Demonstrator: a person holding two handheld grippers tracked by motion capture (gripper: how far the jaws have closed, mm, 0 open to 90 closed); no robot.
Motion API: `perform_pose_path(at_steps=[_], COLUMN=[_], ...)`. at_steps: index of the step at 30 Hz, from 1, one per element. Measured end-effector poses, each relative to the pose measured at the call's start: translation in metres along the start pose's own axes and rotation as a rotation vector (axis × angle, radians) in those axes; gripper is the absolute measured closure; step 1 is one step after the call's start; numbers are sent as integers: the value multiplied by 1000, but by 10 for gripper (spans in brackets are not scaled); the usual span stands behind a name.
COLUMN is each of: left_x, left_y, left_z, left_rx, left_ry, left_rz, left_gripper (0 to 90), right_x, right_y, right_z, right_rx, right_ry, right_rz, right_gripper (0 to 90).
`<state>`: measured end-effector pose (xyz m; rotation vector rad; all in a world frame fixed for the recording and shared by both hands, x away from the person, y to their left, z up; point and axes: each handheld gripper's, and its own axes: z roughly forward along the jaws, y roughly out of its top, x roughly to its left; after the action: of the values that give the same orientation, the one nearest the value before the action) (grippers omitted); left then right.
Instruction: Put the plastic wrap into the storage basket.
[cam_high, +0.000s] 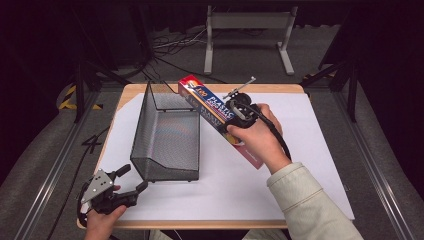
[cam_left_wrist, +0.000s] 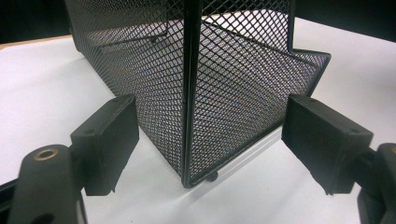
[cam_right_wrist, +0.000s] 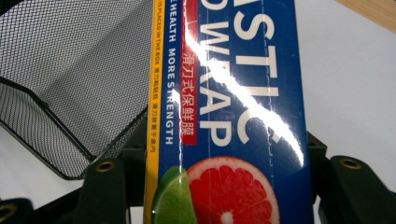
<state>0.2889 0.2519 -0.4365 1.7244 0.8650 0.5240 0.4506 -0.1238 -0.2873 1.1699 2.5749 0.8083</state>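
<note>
Right gripper (cam_high: 231, 120) clamped on the plastic wrap box (cam_high: 210, 106) beside the mesh basket (cam_high: 167, 135), left gripper (cam_high: 131, 178) jaws apart, facing the basket's corner

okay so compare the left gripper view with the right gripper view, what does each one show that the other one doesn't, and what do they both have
Left gripper view alone: the left claw open, its jaws spread on either side of a near corner post of the basket, touching nothing, and a strip of the wooden table edge at upper left.

Right gripper view alone: the plastic wrap box, blue with a yellow edge and citrus pictures, held between the jaws of the right claw.

Both: the black mesh basket and the white sheet it stands on.
</note>
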Motion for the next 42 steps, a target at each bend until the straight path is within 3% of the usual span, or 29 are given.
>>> perform_pose_path(at_steps=[18,27,42], left_x=[1,1,1], left_y=[0,0,0], left_z=[0,0,0], left_rx=[-3,-6,-8], left_ry=[-4,-4,-7], left_rz=[1,4,0], left_gripper=[196,196,196], right_x=[22,39,51], right_y=[22,26,29], right_z=[37,55,79], right_rx=[23,41,97], right_ry=[-7,3,-22], right_rz=[4,2,26], right_gripper=[413,413,412])
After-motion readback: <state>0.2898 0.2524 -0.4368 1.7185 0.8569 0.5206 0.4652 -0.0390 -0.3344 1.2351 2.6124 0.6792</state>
